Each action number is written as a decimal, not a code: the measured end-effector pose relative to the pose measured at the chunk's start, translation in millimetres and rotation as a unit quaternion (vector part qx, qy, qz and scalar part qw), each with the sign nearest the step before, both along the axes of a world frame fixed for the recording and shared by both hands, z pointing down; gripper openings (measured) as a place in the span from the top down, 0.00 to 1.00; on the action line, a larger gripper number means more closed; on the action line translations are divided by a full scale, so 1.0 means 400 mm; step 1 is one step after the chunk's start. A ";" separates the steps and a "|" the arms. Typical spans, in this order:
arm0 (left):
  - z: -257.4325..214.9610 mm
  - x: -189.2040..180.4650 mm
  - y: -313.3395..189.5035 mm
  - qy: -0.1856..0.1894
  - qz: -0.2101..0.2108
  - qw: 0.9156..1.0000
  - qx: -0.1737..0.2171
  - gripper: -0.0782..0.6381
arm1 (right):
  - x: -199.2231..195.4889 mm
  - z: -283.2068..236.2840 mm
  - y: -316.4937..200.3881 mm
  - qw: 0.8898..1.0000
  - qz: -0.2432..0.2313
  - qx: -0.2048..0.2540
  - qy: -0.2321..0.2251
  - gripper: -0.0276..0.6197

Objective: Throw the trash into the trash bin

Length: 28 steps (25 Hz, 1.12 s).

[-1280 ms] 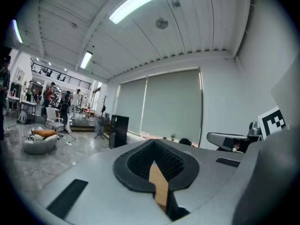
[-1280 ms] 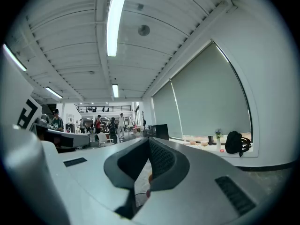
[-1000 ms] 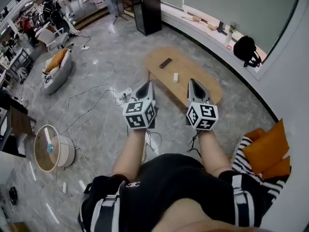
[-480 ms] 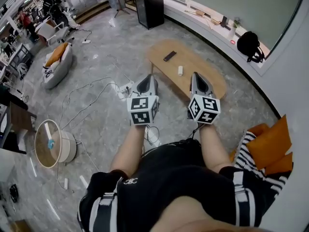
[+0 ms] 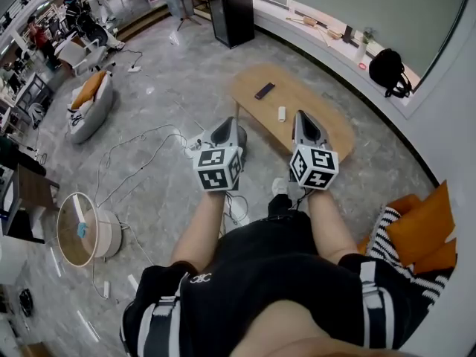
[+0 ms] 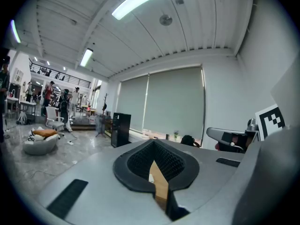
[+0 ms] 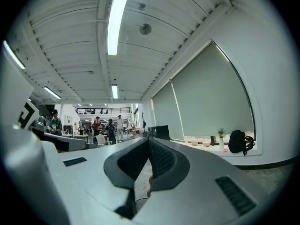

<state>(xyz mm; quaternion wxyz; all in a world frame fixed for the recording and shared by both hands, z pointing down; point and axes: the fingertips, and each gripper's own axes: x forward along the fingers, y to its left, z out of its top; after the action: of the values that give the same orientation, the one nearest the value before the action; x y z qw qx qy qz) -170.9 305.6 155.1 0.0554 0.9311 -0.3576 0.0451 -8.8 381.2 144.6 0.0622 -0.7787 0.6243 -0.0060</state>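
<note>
Both tongs are held out in front of me, side by side and apart from each other, pointing roughly level into the room. Left tongs (image 5: 230, 123): jaws brought together, tips meeting, nothing between the pads. Through the slit behind the tips only the wood of the coffee table (image 5: 327, 136) shows. Right tongs (image 5: 300, 115): jaws likewise fully together, nothing held. The coffee table is oval and of light wood, and lies ahead of both tips. The right tongs sit over its near edge, the left tongs beside its left edge. On the table, ahead of the tips and between the lines of the two tongs, lies a small white item (image 5: 282, 113). Further ahead is a dark remote control (image 5: 265, 90). I cannot tell whether the white item is the trash. Trash bin (image 5: 111, 236): round, white wall, pale rim, standing on the grey floor well to the left of the left tongs and behind its tips. A small blue bit (image 5: 80, 229) shows inside it. Cables and a white power strip (image 5: 195, 143) lie on the floor just left of the left tongs. Far ahead of the left tongs stands a black cabinet (image 5: 229, 10). Ahead and right of the right tongs, a black backpack (image 5: 388, 71) sits on the window ledge. To the right of the right tongs and behind it are orange cushions (image 5: 416, 229).
</note>
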 end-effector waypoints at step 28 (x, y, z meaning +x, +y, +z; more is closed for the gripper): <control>-0.016 0.527 -0.729 -0.010 -0.013 1.000 -0.006 0.87 | 0.486 0.030 -0.766 0.998 -0.039 -0.046 0.011 0.94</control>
<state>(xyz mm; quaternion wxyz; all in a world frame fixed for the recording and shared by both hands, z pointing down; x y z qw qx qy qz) 39.8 14.1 148.6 0.0578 0.9256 -0.3698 0.0558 185.5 74.7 156.6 0.0190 -0.7557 0.6540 -0.0291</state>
